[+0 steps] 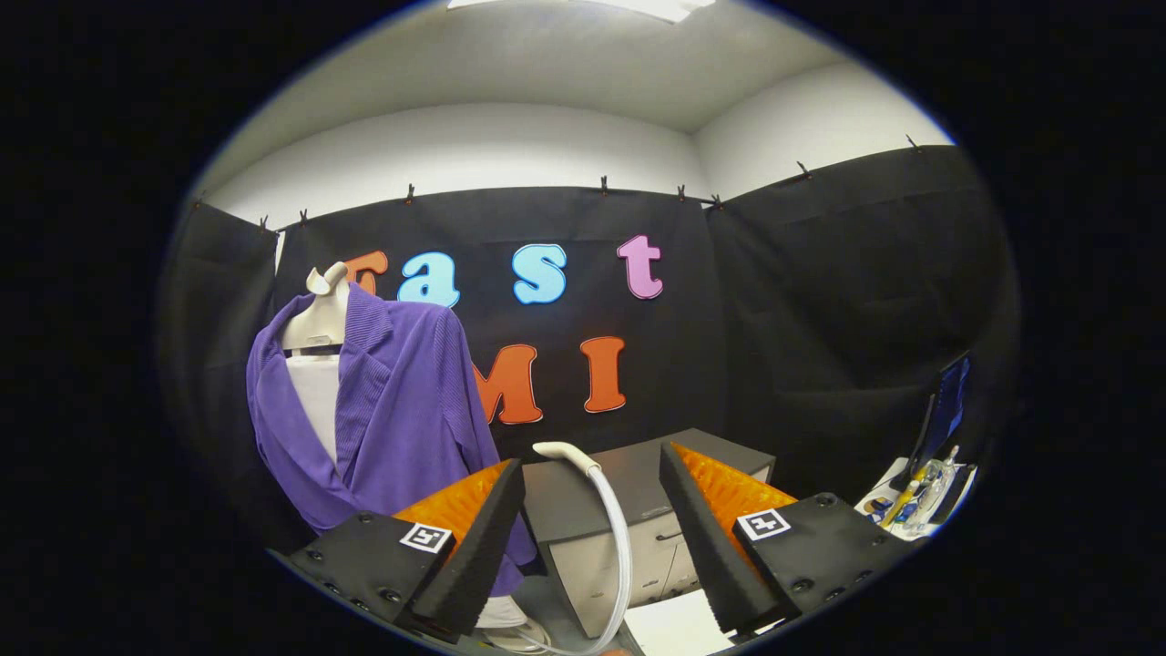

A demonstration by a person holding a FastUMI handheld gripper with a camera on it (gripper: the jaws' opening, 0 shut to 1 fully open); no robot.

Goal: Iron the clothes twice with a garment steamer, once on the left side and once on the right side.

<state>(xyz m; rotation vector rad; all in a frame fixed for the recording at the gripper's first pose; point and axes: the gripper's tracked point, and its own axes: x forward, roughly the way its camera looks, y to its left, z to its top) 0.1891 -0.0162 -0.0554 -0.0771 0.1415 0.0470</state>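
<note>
Gripper (590,510) fingers spread apart, empty; the steamer's (567,452) smooth curved hose rises between them, ribbed purple jacket (401,410) hangs beyond

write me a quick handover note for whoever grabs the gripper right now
Gripper: open, holding nothing, fingers spread either side of the steamer head.
Steamer head with its white hose: between and just ahead of the fingers, by the grey cabinet.
Purple jacket: hanging on a mannequin, beyond the left finger.
Done: nothing that shows; the steamer is not yet picked up.
Left: grasp it, steam left side, then right.
</note>
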